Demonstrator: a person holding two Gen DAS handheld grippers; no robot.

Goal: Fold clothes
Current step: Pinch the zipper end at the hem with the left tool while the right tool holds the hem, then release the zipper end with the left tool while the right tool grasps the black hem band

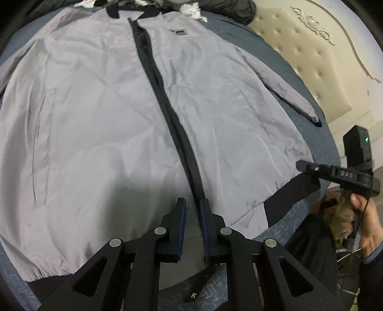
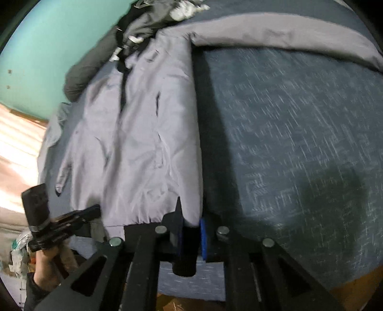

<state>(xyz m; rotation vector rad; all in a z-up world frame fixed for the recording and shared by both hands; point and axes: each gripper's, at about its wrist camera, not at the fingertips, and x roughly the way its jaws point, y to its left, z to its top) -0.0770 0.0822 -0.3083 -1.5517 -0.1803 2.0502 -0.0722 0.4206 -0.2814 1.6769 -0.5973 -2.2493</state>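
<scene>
We see the grey jacket [image 1: 107, 107] spread flat, front up, across the bed [image 1: 311, 79]. Its black zipper [image 1: 162, 95] runs from the collar at the far end down to the hem at the near edge. On the right side of the jacket the blue-grey cover lies bare over a wide stretch, crossed only by one sleeve [image 2: 287, 36] stretched out sideways at the far end. The other side is tighter (the padded headboard [image 1: 323, 59] stands just beyond the bed edge there). A pile of dark and white clothes [image 1: 227, 7] sits just past the collar.

The left hand-held gripper [image 1: 192, 215] is over the near hem, right where the zipper ends. Its fingers are drawn close with a narrow gap. We cannot tell whether they pinch the cloth or only hover over it.

The right hand-held gripper [image 2: 191, 227] is at the hem corner on the jacket's side edge, its fingers pressed together on the black hem band. A hand [image 1: 368, 224] grips its handle off the bed edge.
</scene>
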